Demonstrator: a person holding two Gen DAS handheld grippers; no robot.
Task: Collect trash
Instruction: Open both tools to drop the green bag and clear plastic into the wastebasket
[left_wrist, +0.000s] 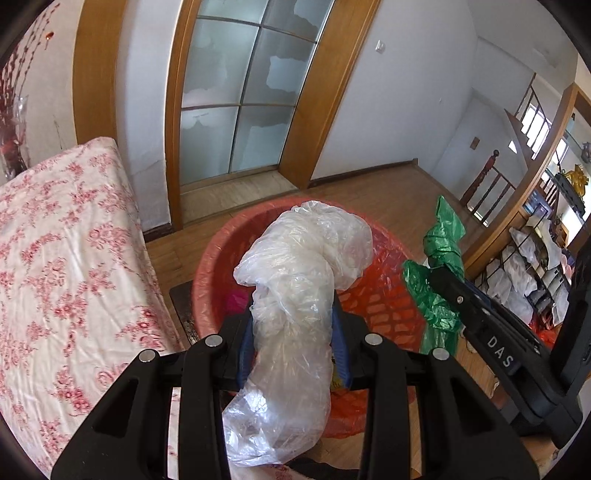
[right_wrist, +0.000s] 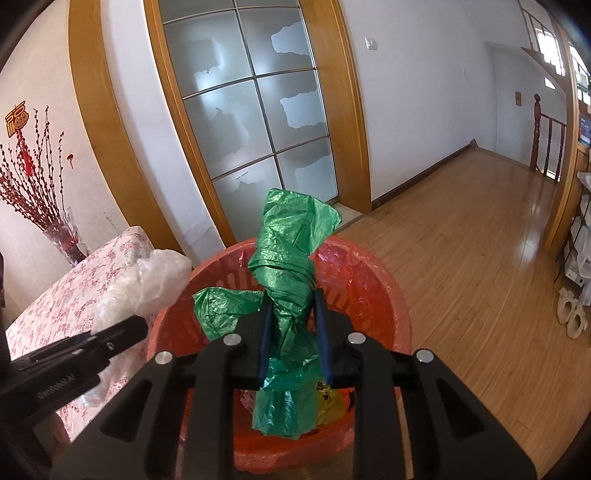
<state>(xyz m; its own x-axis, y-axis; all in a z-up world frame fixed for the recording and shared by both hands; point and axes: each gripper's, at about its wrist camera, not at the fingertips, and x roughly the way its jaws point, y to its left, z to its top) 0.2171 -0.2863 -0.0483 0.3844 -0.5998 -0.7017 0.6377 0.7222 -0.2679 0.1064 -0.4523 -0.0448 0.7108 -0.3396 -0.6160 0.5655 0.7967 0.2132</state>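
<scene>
My left gripper (left_wrist: 293, 314) is shut on a crumpled clear plastic bag (left_wrist: 295, 280), held over a red bin (left_wrist: 214, 266) lined with a red bag. The blue pads press both sides of the clear bag. In the right wrist view my right gripper (right_wrist: 291, 314) is shut on a twisted green plastic bag (right_wrist: 288, 273), also above the red bin (right_wrist: 369, 291). The green bag (left_wrist: 439, 258) and the right gripper's black body show at the right of the left view. The clear bag (right_wrist: 155, 280) appears at the left of the right view. Yellow and pink scraps lie inside the bin.
A surface with a floral cloth (left_wrist: 62, 266) stands left of the bin, with a vase of red branches (right_wrist: 40, 206) at its back. Behind is a wood-framed glass door (right_wrist: 251, 122). Wooden floor (right_wrist: 480, 251) stretches right to a stair rail (right_wrist: 539, 136) and shelves (left_wrist: 535, 266).
</scene>
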